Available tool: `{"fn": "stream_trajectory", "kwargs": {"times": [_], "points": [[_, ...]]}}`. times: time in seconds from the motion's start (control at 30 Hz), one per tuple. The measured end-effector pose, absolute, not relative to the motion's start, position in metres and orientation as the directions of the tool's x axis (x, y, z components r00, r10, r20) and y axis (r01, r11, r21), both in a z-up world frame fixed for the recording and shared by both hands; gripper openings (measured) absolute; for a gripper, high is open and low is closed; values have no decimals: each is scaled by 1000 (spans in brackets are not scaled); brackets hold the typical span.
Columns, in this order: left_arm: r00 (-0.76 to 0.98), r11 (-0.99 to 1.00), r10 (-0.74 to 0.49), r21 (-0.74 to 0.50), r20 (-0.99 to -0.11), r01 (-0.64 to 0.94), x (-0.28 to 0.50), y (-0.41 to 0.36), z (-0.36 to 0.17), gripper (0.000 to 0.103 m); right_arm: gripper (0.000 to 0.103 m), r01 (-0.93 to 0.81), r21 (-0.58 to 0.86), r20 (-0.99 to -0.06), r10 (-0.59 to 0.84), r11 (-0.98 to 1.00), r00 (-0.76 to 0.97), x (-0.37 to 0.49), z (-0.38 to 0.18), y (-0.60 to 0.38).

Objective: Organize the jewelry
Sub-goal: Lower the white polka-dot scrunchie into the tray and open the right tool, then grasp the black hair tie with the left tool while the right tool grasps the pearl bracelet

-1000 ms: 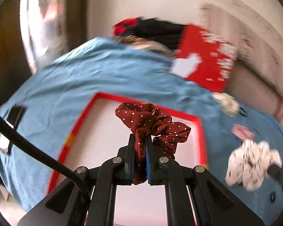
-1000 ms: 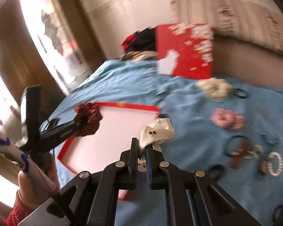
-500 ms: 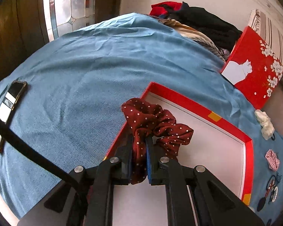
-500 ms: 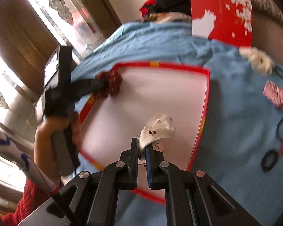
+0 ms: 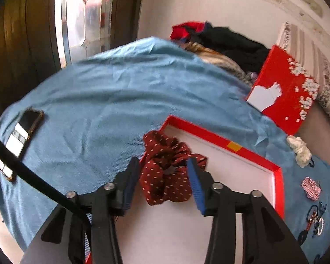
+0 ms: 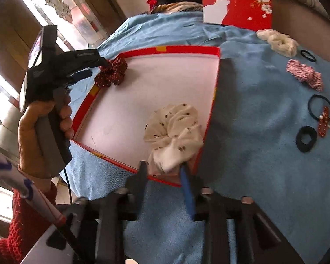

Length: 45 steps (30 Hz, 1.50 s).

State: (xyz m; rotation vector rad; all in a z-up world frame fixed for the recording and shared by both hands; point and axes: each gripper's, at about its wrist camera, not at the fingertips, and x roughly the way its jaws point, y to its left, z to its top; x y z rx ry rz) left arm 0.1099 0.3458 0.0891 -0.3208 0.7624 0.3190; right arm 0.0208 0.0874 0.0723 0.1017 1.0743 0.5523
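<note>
Both scrunchies sit in the red box (image 6: pixel 215 92), so the right tongs (image 6: pixel 165 171) (spread, like the left tongs (image 5: pixel 162 184)) are nearer the loose hair ties (image 6: pixel 305 138) by the bed's right edge.

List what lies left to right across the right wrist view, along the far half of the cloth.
left gripper → dark red dotted scrunchie → red box rim → cream scrunchie → thin black hair tie

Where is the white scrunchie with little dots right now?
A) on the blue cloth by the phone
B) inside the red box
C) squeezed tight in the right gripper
B: the white scrunchie lies on the white floor of the red box, beyond the open right gripper.
</note>
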Motion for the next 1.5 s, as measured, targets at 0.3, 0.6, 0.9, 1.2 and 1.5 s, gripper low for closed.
{"fn": "stream_trajectory", "kwargs": {"times": [0.3,0.6,0.9,1.2,1.5], "points": [[735,939,160,-128,-659,-318,88,305,115,51,51,-326,303,-788,428,896,443,1,92,48],[770,966,139,-86,-623,-244,73,253,127,51,52,-210,302,-785,367,930,500,-7,92,-19],[767,987,78,-59,-637,-150,77,187,124,51,53,-22,317,-779,273,948,565,-22,86,-123],[732,993,-110,-107,-672,51,78,105,112,51,53,230,313,-777,110,921,620,-34,71,-251],[559,960,-261,-150,-787,236,94,22,52,51,54,346,440,-766,145,829,627,3,42,-323]]}}
